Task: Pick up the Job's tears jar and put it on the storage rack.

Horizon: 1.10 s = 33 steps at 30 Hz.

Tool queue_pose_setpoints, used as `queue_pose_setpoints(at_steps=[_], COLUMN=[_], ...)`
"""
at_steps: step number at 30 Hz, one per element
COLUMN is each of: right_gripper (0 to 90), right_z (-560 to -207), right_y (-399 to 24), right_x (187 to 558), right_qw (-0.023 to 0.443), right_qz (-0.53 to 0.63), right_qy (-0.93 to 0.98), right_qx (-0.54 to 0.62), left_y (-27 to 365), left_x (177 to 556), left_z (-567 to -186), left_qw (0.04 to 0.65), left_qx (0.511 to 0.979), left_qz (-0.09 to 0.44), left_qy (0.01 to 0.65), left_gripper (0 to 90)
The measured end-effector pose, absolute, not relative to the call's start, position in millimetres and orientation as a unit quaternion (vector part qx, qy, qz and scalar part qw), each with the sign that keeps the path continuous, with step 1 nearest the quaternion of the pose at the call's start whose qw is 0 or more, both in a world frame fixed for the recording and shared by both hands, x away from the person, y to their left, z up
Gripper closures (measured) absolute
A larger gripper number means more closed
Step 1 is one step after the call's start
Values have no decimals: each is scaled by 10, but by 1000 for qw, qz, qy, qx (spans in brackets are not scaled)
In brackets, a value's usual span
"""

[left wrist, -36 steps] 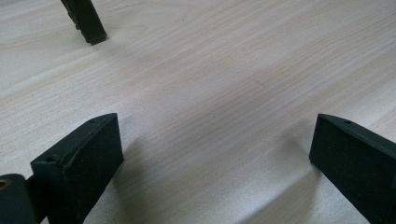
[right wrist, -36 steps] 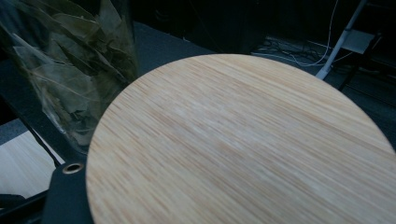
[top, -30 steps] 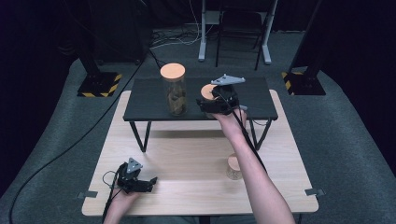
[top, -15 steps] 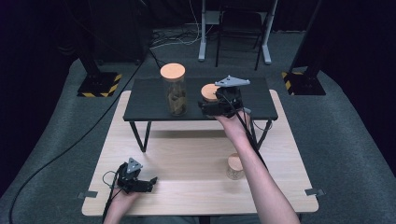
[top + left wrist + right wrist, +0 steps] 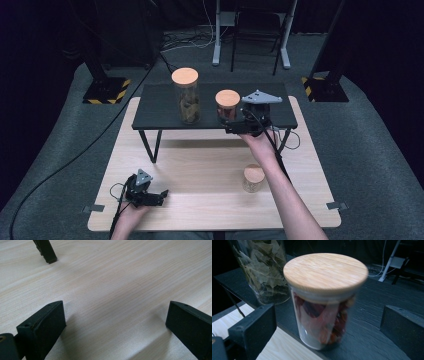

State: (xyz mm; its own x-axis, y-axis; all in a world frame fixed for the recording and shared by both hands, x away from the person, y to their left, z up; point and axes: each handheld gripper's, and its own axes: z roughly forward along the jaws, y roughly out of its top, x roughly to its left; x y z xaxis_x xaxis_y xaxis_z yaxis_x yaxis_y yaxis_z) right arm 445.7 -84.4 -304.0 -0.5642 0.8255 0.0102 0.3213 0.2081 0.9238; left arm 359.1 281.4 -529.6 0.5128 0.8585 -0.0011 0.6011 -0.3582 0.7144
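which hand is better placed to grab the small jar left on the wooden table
Right, probably. The right gripper has just opened off the red-filled jar, nearer the small jar; the left gripper rests farther away.

A studio-like lab set up for recording: a wooden table [image 5: 210, 170] stands on grey carpet [image 5: 370, 150] amid black surroundings. Behind the table are stand legs [image 5: 250, 35] and floor cables [image 5: 185, 42]; hazard-striped bases [image 5: 107, 92] flank it.
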Motion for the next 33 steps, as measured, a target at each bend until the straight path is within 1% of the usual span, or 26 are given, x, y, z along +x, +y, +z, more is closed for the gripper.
queue_pose_setpoints(at_steps=[6,18,22,33], right_gripper=[0,0,0,0], right_z=[-3086,-3229,-3277,-3492], right_y=[-988,-1285,-1340,-1556], right_x=[4334,4160,4067,3815], right_qw=[252,259,276,281], right_qz=[500,499,491,490], right_qy=[730,720,723,714], right_qx=[393,407,400,413], left_y=[2814,2813,2813,2812], left_x=[3591,3590,3590,3589], left_z=[-5295,-5296,-5296,-5296], left_qw=[337,337,337,337], left_qx=[802,801,801,801], left_qz=[191,191,191,192], left_qy=[455,456,456,457], left_gripper=[22,22,22,21])
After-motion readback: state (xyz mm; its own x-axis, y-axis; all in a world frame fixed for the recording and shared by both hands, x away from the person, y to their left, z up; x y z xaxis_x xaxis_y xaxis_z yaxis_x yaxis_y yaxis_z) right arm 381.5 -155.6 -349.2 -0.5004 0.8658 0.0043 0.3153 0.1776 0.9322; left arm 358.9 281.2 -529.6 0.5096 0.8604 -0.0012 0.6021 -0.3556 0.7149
